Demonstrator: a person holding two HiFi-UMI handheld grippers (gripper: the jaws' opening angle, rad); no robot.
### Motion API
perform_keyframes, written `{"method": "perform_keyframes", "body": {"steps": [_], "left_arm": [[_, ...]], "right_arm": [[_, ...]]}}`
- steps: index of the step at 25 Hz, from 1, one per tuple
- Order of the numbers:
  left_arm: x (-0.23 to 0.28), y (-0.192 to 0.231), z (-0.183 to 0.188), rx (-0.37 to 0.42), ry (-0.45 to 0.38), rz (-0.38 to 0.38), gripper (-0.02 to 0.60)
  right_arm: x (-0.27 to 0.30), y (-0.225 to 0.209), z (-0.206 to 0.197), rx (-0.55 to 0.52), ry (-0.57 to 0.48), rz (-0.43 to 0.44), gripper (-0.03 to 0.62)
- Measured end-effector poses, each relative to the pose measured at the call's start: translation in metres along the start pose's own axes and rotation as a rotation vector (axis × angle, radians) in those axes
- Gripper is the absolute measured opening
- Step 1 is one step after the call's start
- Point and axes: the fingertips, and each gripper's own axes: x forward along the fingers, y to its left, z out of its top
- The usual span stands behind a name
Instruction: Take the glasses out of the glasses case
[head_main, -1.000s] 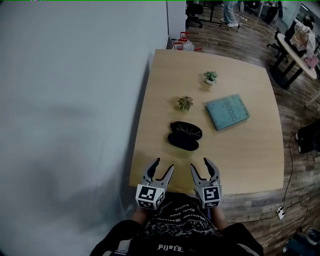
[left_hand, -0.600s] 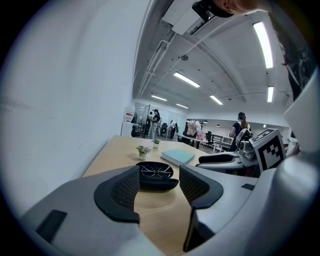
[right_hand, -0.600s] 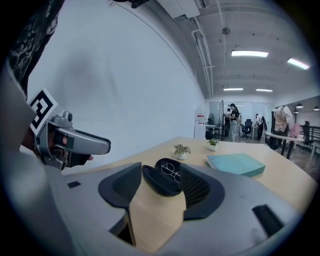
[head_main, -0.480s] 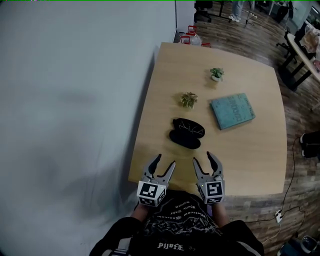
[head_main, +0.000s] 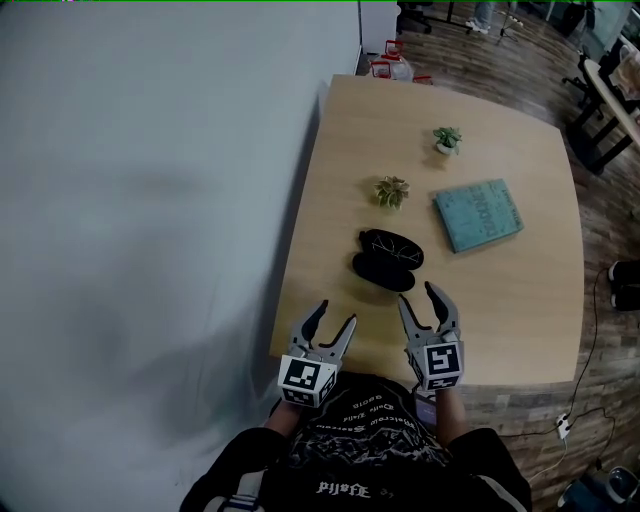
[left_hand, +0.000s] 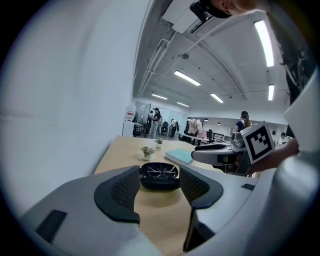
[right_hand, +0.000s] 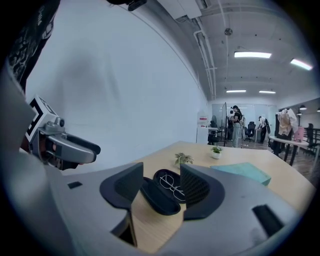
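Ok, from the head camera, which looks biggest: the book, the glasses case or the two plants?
1. book
2. glasses case
3. near plant and far plant: about alike, and their different distances from the camera make it unsure.

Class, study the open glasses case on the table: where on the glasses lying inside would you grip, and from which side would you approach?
Probably the bridge between the lenses, coming down from above. The glasses lie flat in the far half of the open case, whose raised rim blocks a sideways approach. The thin bridge sits central, so a lift there should stay balanced.
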Motion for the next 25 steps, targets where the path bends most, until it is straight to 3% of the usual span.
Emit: {"method": "perform_keyframes", "body": {"steps": [11, 20, 22, 25], "left_arm": [[-0.008, 0.017, 0.0, -0.012, -0.005, 0.02, 0.253], [-0.009, 0.023, 0.005, -0.004, -0.012, 0.032, 0.253], [-0.009, 0.024, 0.007, -0.004, -0.011, 0.037, 0.253], [-0.007, 0.028, 0.006, -0.003, -0.01, 0.049, 0.253]], "right_arm": [[0.041, 0.008, 0.025, -0.215, 0.04, 0.064, 0.23], [0.079, -0.009, 0.007, -0.331, 0.193, 0.12, 0.23], [0.088, -0.013, 0.002, -0.352, 0.207, 0.121, 0.192], [0.104, -0.016, -0.017, -0.375, 0.262, 0.159, 0.193]]}}
